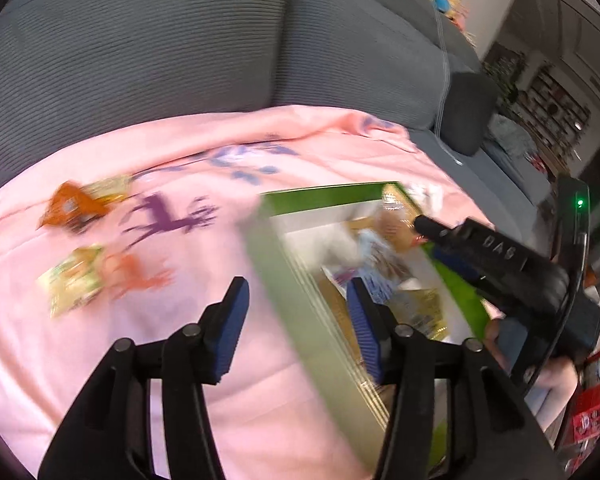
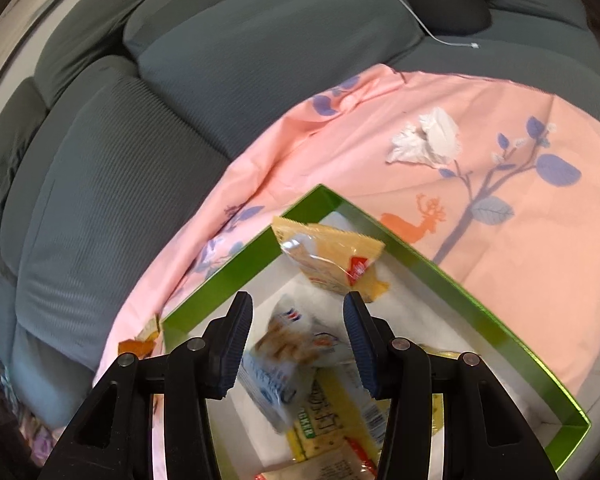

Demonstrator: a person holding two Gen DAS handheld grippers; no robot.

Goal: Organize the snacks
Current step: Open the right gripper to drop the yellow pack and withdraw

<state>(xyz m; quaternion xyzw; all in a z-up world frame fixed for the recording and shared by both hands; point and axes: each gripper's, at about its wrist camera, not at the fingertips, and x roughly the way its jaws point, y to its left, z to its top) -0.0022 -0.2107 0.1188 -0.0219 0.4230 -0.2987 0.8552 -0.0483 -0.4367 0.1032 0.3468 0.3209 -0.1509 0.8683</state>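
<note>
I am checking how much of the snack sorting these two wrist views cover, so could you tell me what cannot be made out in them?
- Left wrist view: motion blur smears the two loose packets on the pink sheet; their print is unreadable.
- Left wrist view: the green box is blurred, its contents indistinct.
- Right wrist view: the box's near end is cut off by the frame edge and the right gripper, so the packet count is unknown.

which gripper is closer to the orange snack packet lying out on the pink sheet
Left. The left gripper hovers by the box's edge, facing the orange packet; the right gripper sits over the green box, farther away.

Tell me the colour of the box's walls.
Bright green box walls, white inside; clearest in the right wrist view.
</note>
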